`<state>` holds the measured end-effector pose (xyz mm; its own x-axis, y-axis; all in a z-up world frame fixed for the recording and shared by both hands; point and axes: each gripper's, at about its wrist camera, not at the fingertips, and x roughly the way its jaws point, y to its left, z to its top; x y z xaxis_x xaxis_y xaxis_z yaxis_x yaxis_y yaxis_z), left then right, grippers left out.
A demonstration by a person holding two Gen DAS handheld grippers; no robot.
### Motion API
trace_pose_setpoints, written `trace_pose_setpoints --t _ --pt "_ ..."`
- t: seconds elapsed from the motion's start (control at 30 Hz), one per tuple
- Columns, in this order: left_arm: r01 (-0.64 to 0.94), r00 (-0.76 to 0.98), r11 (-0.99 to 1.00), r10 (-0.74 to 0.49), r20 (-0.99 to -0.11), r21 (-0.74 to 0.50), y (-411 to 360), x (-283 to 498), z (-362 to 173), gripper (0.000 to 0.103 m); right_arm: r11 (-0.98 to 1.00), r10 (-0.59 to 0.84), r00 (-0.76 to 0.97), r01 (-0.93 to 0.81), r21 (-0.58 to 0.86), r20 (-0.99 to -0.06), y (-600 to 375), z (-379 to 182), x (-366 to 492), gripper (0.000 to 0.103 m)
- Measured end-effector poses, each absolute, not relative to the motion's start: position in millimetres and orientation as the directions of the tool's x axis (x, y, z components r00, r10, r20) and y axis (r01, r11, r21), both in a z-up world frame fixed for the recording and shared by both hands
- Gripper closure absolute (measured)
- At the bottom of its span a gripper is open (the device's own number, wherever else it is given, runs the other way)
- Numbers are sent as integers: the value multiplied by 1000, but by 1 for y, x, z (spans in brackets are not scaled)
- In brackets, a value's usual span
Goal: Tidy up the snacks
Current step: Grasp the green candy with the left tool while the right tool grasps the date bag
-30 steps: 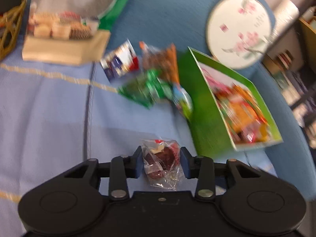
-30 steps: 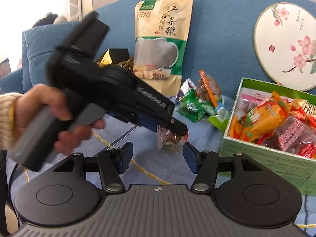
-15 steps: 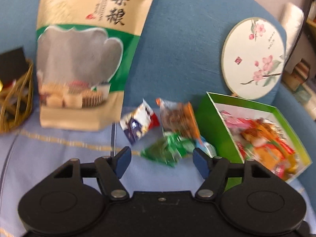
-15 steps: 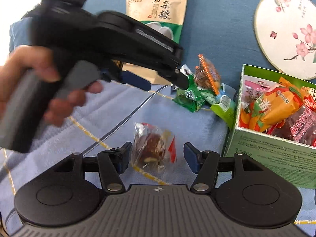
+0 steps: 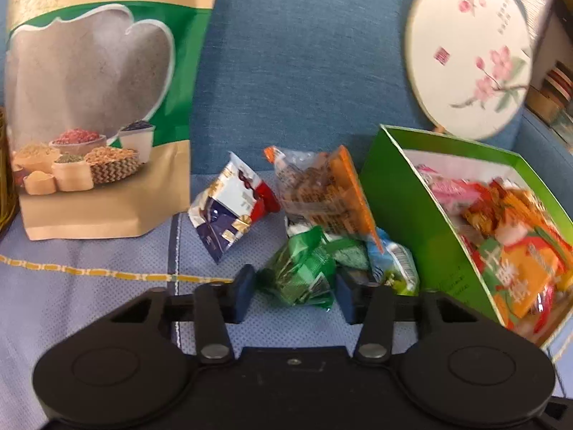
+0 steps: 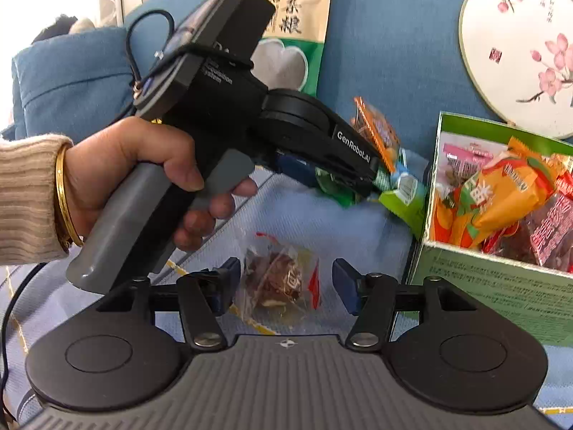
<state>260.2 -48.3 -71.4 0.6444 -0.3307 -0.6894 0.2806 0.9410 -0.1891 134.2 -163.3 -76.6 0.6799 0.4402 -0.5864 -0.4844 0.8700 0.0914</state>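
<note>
box: the green box [image 5: 401, 215] sits at the right of the seat, tipped toward the loose pile, already well filled with red and orange packets [image 6: 501, 193].
left over: a green pack [image 5: 304, 272], an orange pack [image 5: 322, 193], a blue-white pack [image 5: 229, 211], a pale blue-green one [image 5: 394, 265] beside the box, and a clear-wrapped brown sweet [image 6: 279, 283] lying apart from them.
progress: my guess is past halfway; five or so pieces are not yet in the box.
left claw: the left gripper [image 5: 293, 286] has just been closing, the green pack between its jaws; whether the pads press on it i cannot tell.
right claw: the right gripper [image 6: 283, 283] has just been narrowing, jaws clearly apart, the sweet between them, not pinched.
hand: a hand [image 6: 143, 165] with a knit cuff and gold bangle holds the left tool.
surface: pale blue cloth [image 5: 89, 304] with yellow lines over a blue sofa [image 5: 304, 64].
room: a big grain bag [image 5: 96, 107] and a round flowered fan [image 5: 469, 50] lean on the backrest; shelves at far right, blurred.
</note>
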Motion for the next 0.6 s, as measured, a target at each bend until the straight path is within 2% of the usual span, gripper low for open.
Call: trace_pose_setpoints --t 0.03,0.07,0.33,0.5,0.6 --pt "293 639 937 -338 -691 -188 -47 256 -71 62 870 441 673 -483 99 -594 -163 -77 136 21" --pt "311 631 932 -351 -692 -189 -46 251 -70 64 870 442 672 -482 102 -594 -164 -76 137 22" --pt "307 633 920 -387 -670 -242 -22 199 -71 65 865 437 684 -497 66 -584 -165 -64 120 27" --pt "285 654 916 -400 -642 -281 -9 184 -46 65 856 451 714 -517 31 -535 -175 -43 99 28" --pt "292 675 904 -425 -603 -311 -12 180 -20 65 865 457 752 -501 38 -475 -189 -28 95 28"
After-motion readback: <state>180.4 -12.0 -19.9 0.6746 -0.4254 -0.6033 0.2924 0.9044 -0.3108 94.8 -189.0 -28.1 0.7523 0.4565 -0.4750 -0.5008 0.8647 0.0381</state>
